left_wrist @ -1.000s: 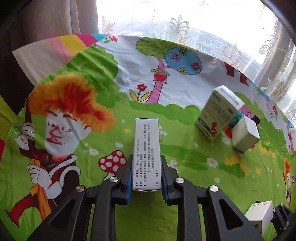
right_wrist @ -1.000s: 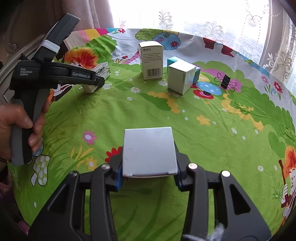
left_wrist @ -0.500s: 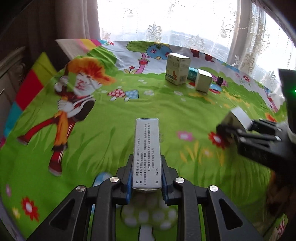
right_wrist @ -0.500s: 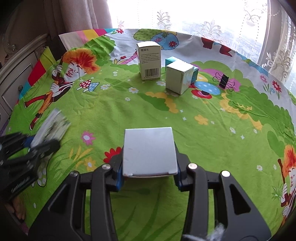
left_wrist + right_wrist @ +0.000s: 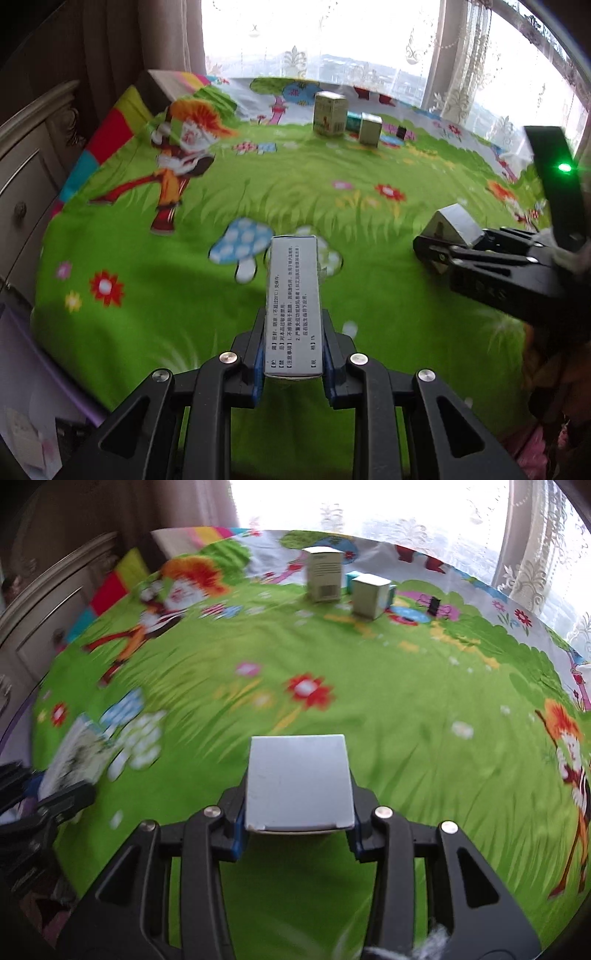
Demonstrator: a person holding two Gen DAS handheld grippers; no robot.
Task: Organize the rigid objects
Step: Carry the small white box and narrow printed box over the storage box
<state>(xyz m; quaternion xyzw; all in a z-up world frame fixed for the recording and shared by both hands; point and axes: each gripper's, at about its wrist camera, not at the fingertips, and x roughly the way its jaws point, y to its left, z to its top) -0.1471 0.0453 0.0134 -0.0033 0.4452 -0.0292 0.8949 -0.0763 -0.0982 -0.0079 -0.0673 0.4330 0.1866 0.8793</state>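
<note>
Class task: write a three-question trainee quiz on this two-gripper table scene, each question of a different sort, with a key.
1. True or false: the left gripper is shut on a narrow printed box.
2. The right gripper holds: A) a black binder clip, B) a plain white box, C) nothing.
3. Fill in: the tall box with a barcode stands at the table's ____ side, by the window.

Key: 1 true; 2 B; 3 far.

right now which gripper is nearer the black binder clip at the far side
Right. The right gripper, holding its white box, sits on the binder clip's side of the cloth; the left gripper is farther off to the left.
</note>
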